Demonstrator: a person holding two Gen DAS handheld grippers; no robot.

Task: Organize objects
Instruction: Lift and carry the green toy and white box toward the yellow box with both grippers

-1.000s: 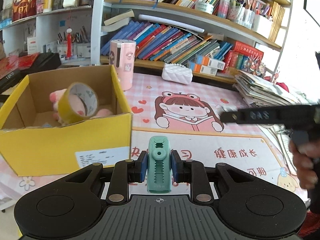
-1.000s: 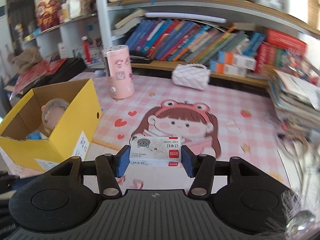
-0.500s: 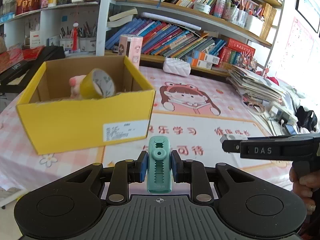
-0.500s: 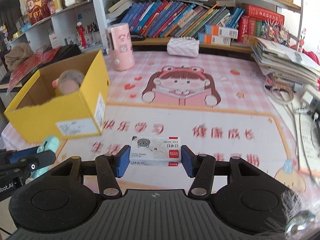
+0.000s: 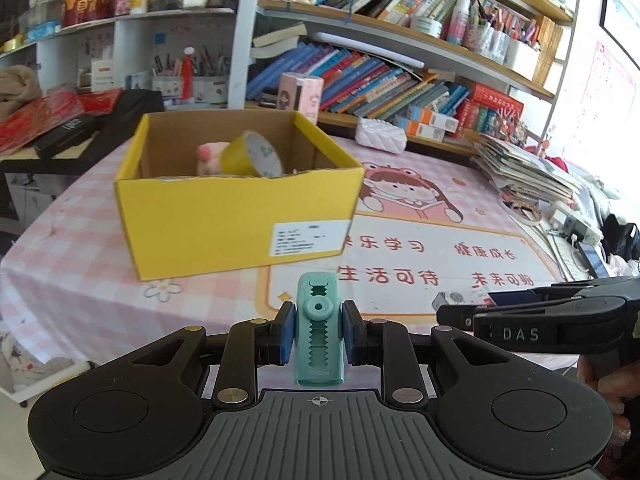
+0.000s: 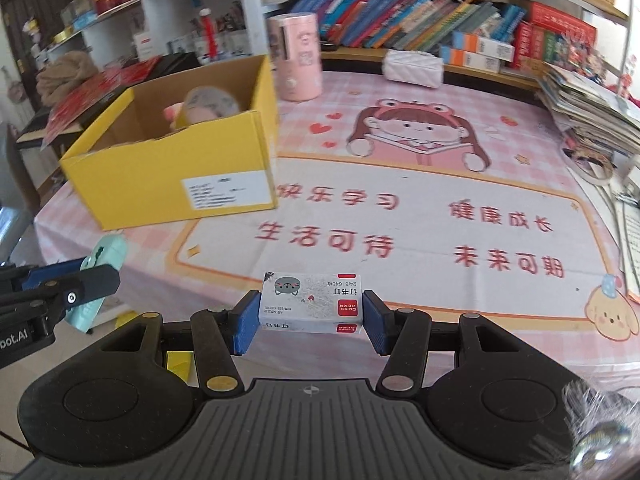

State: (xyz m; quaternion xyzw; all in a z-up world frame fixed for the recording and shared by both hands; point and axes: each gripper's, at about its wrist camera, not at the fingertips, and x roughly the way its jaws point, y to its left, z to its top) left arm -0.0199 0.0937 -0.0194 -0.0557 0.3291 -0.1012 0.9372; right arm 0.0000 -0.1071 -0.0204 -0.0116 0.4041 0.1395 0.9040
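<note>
While both sit above the near desk (image 6: 400, 216) edge: left gripper (image 5: 317, 332) clamps green clip (image 5: 319, 336); right gripper (image 6: 311, 312) clamps staple box (image 6: 311, 303). Yellow box (image 5: 224, 216) holds tape (image 5: 256, 154).

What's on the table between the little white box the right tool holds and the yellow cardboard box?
Nothing: only bare pink printed tablecloth lies there, in the right wrist view.

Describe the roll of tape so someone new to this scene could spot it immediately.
Find the yellow cardboard box on the pink checked tablecloth. Inside, the yellow tape roll leans tilted against a pink plush toy. It is the only ring-shaped thing in there.
</note>
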